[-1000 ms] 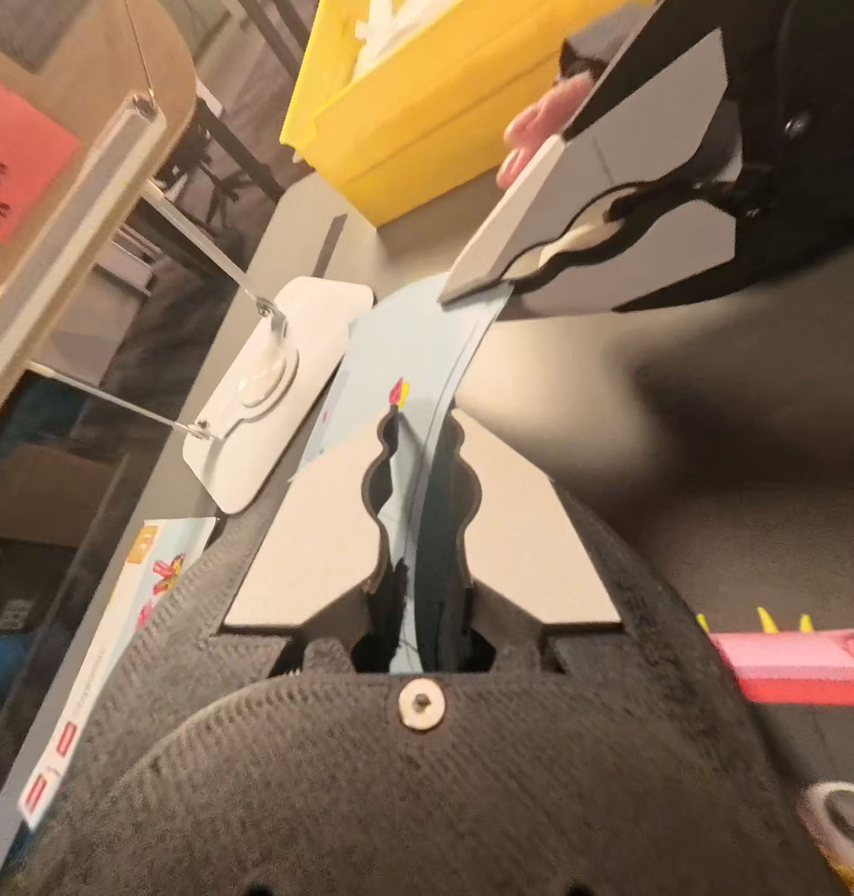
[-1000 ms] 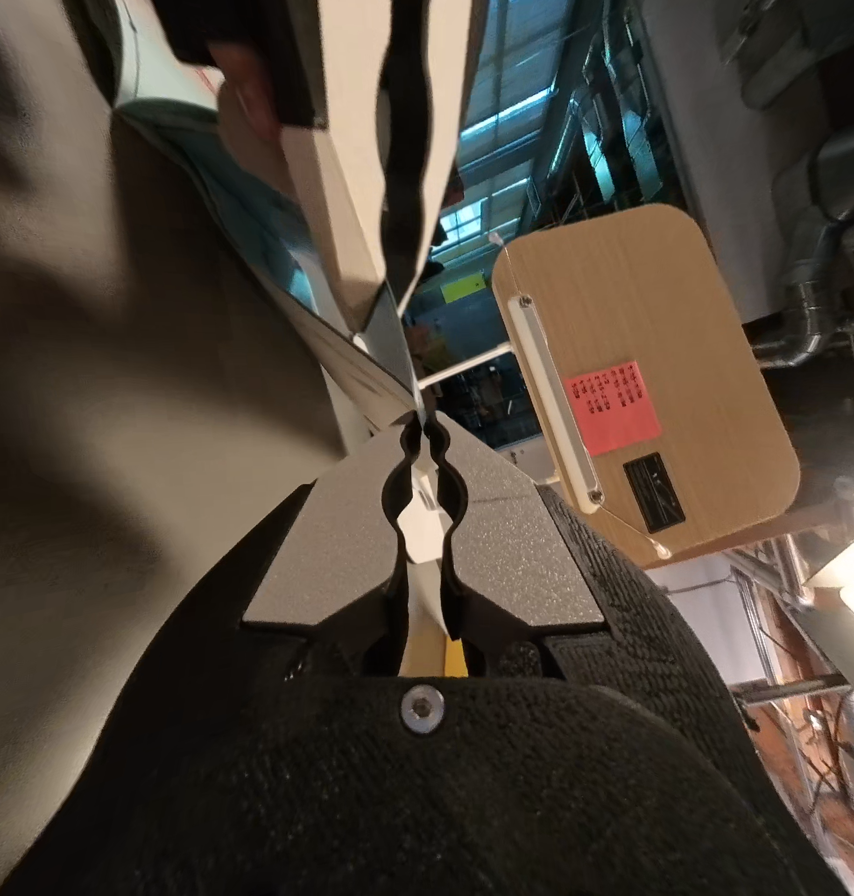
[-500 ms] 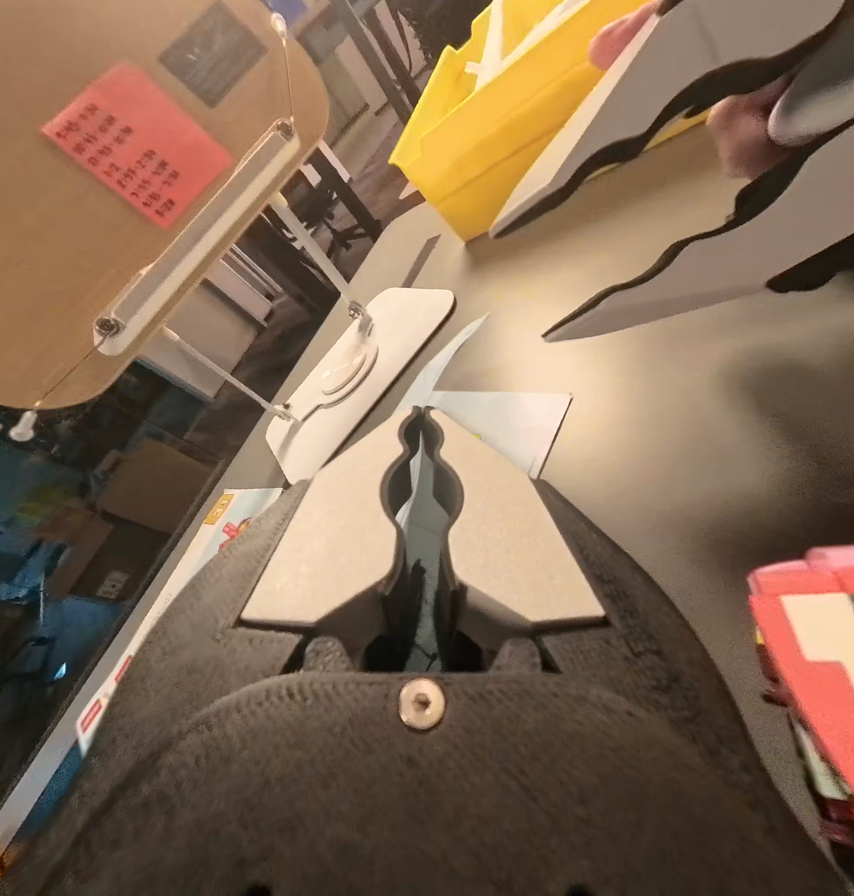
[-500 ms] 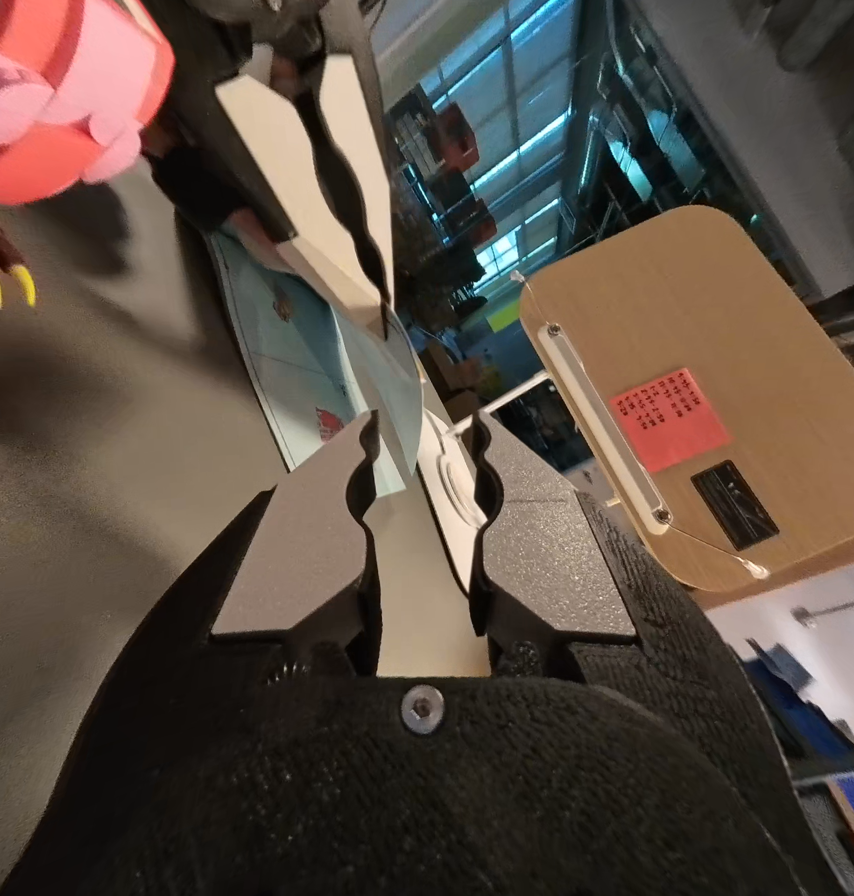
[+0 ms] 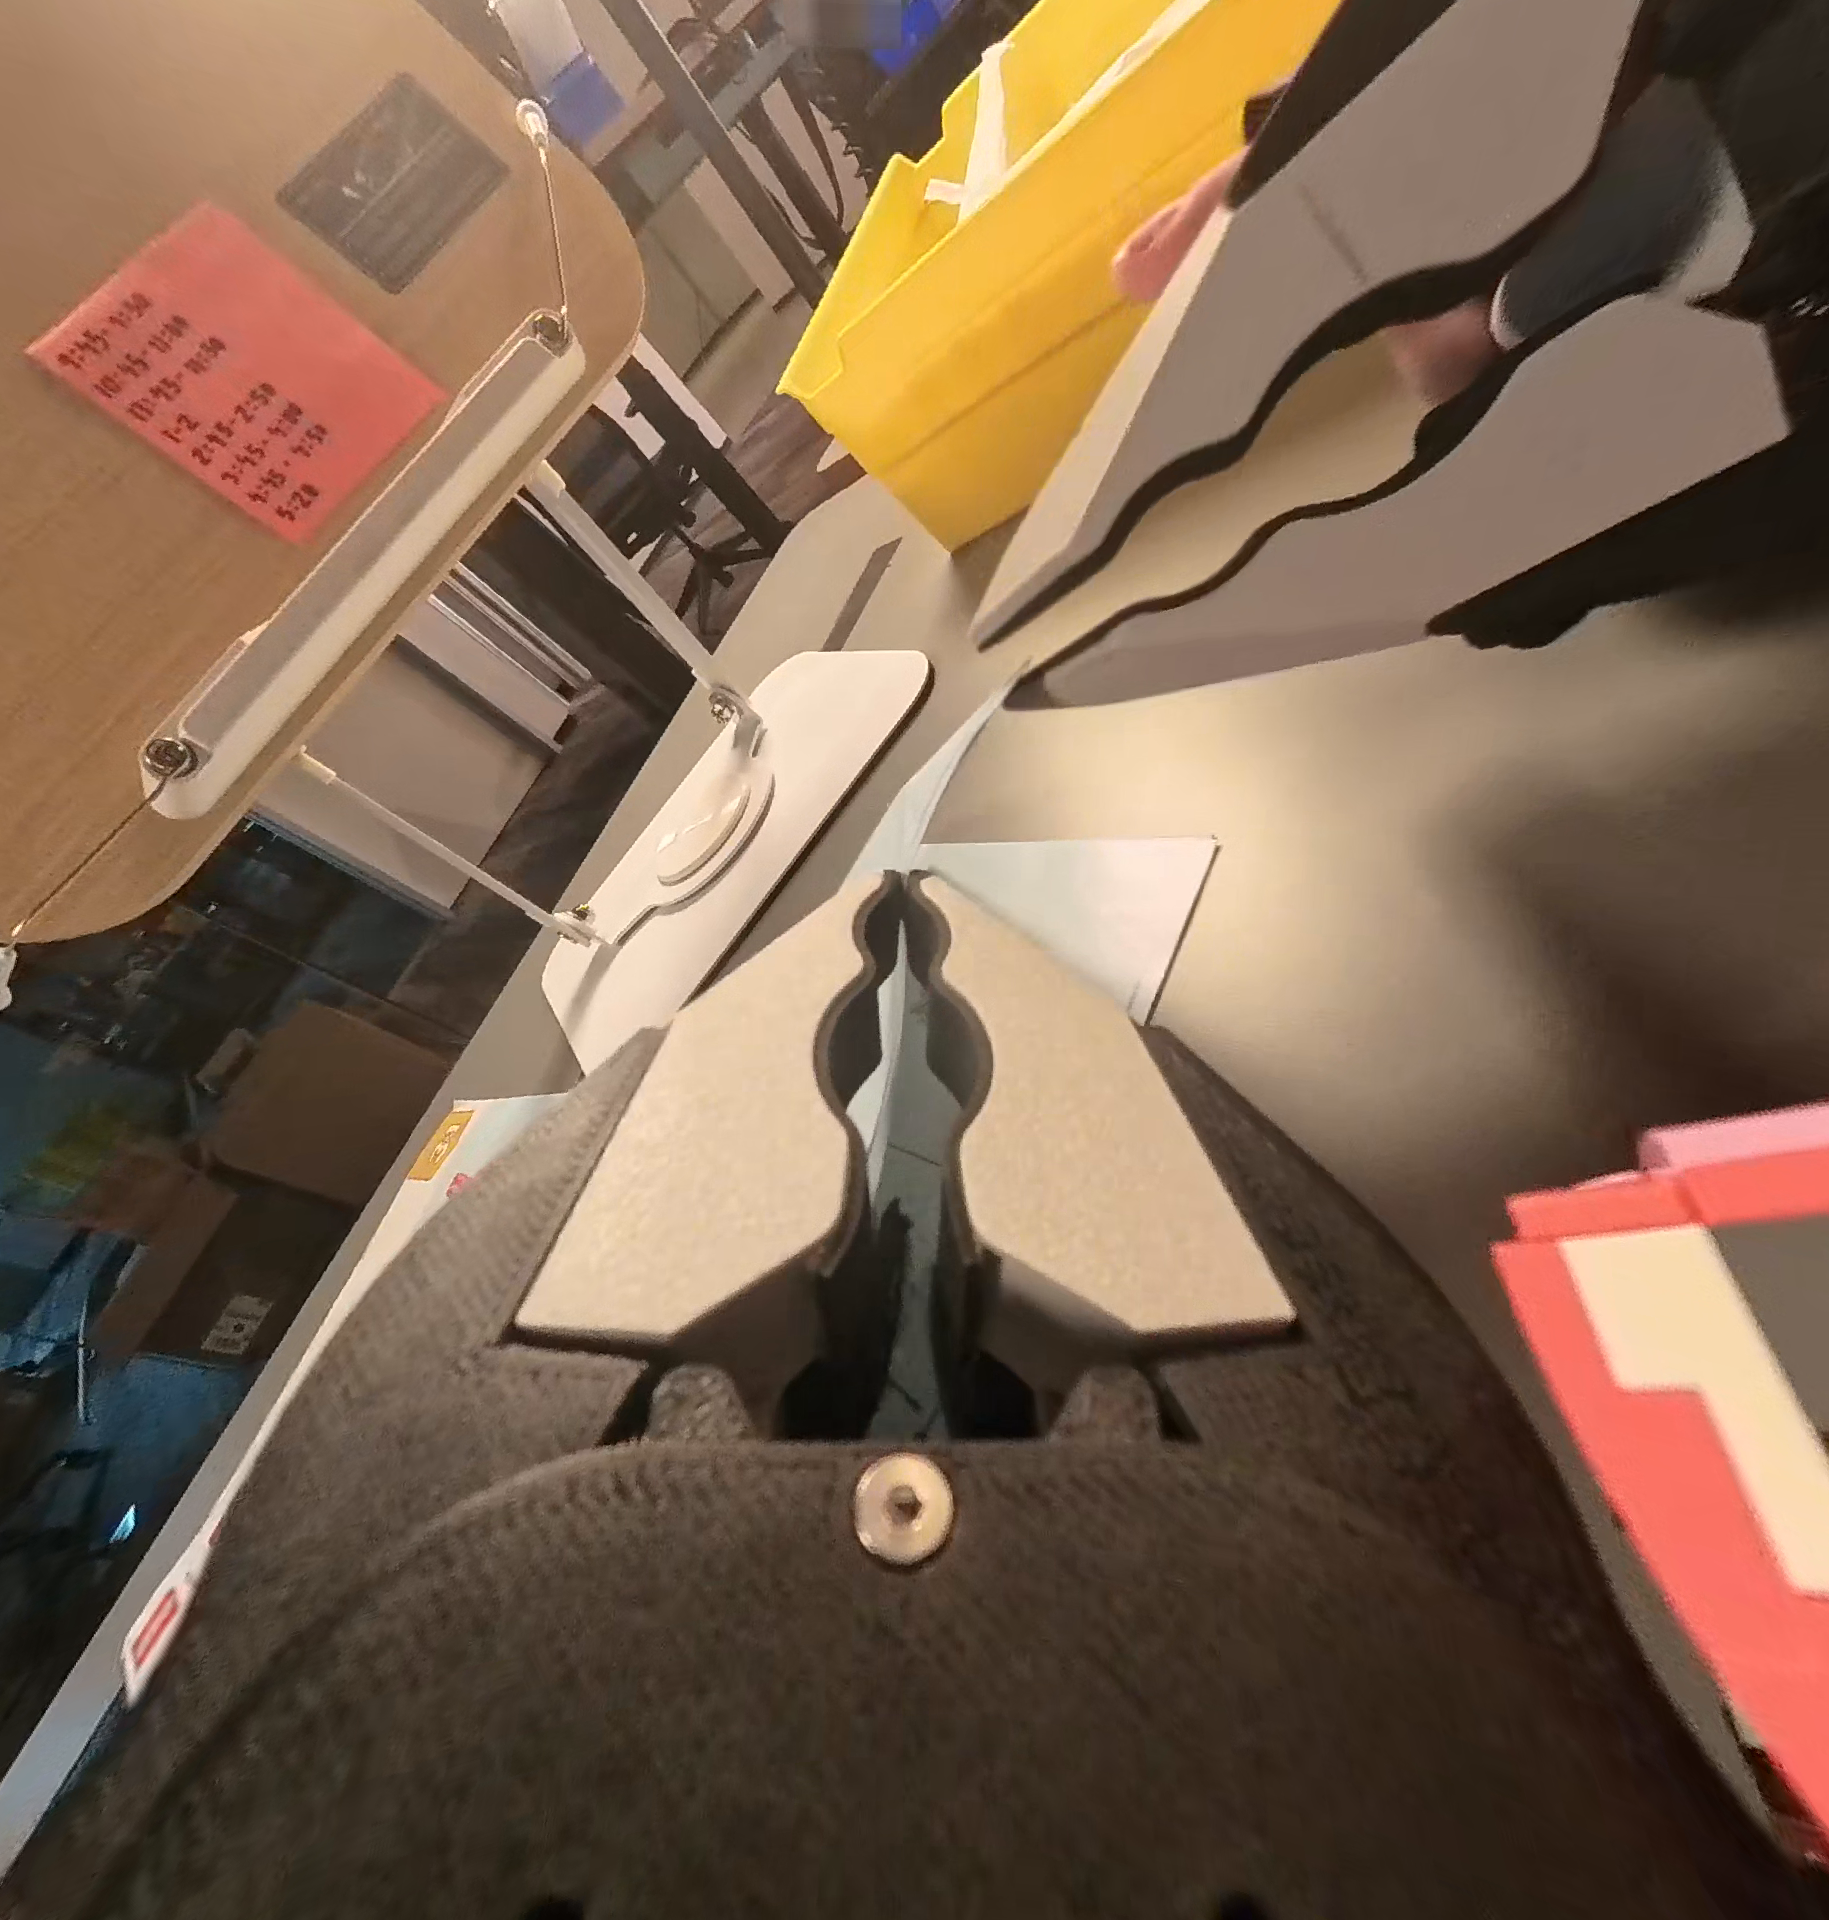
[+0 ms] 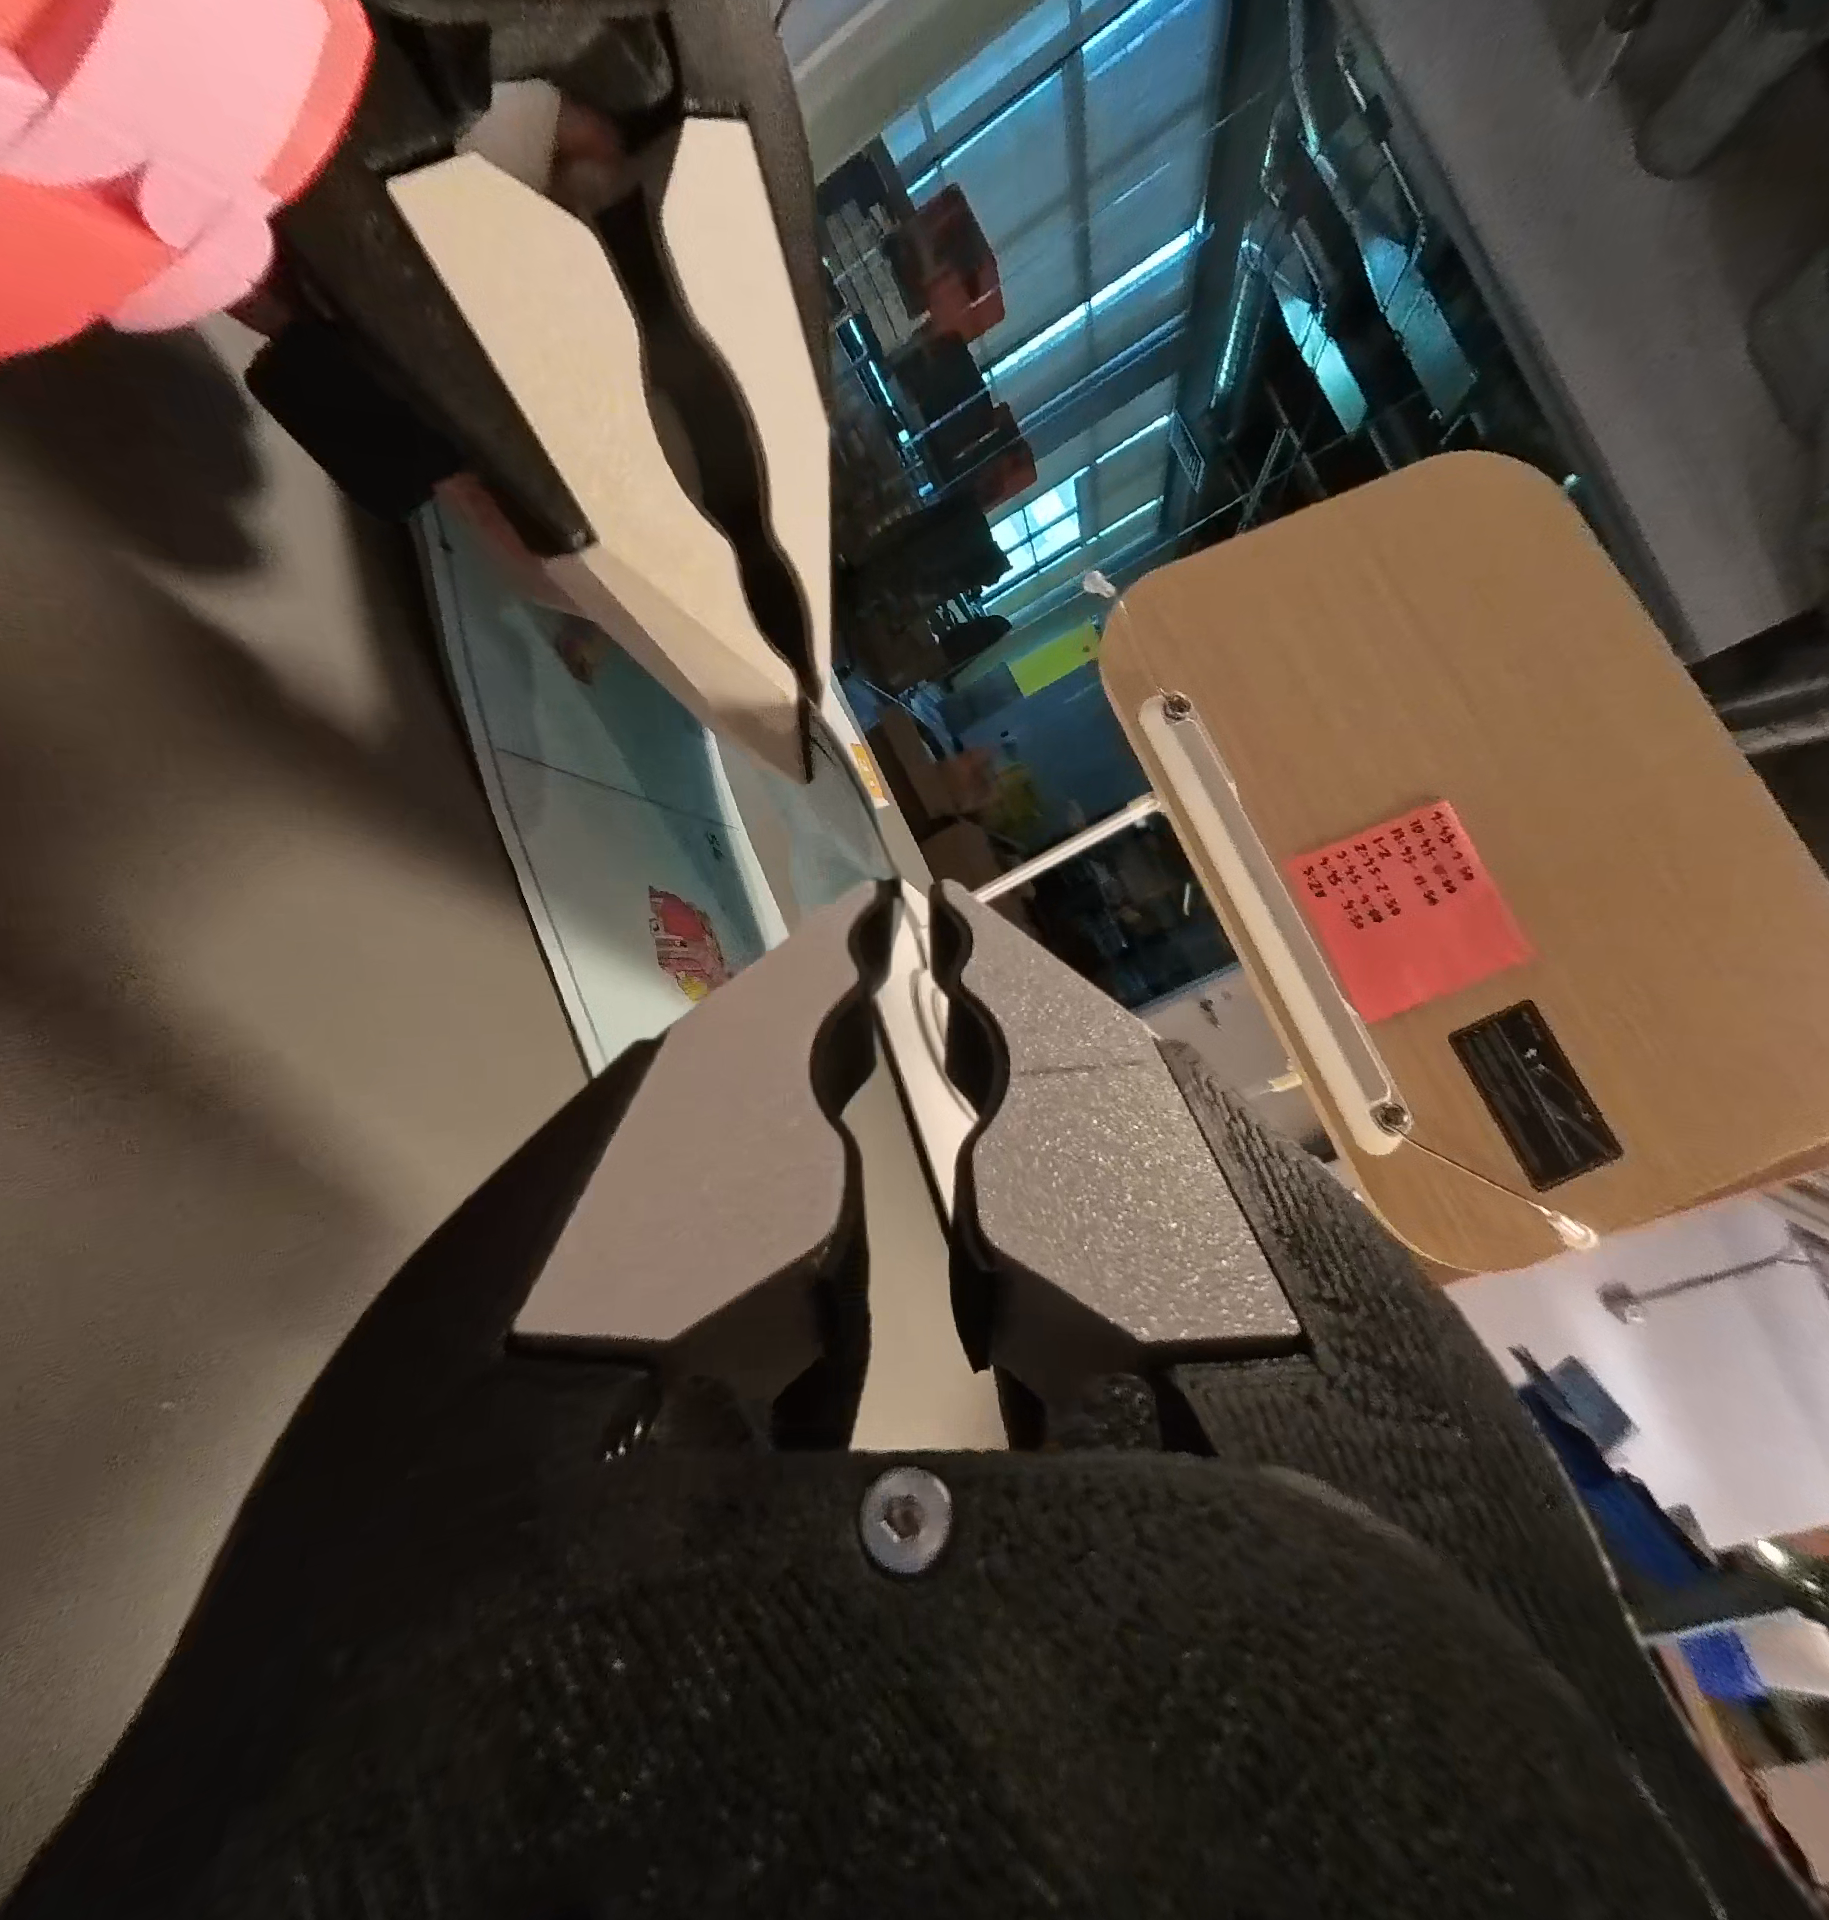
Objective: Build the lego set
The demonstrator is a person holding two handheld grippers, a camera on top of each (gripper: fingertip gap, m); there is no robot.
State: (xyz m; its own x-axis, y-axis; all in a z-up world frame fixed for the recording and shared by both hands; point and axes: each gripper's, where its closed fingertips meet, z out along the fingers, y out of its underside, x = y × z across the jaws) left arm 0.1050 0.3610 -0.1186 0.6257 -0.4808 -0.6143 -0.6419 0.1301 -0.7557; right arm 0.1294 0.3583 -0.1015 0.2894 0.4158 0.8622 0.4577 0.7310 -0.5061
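At your far left a wooden board (image 5: 162, 582) hangs on thin white rods over a white base plate (image 5: 785, 769); it carries a red note (image 5: 235, 374) and a small dark plate. Below it the room drops into a dim aisle of cardboard boxes (image 5: 297, 1101). A second printed sheet (image 5: 442, 1153) lies at the bench edge.

Your left gripper (image 5: 905, 883) is closed, its pale fingers (image 5: 744, 1101) pinching the light blue page (image 5: 1086, 914) of a booklet that lies open on the grey bench (image 5: 1409, 831); the page rises up between the tips.

Farther back a yellow bin (image 5: 993, 312) stands on the bench. To your right, your right gripper (image 5: 1003, 665) hovers just above the bench with its tips a small way apart. From its own camera, the page edge (image 6: 848, 821) curves into the gap beside one finger, but you cannot tell whether the pads press on it.

At the right edge sits a red and pink block model (image 5: 1699, 1382). Behind the board, the right camera shows tall shelving and blue-lit windows (image 6: 1045, 312).
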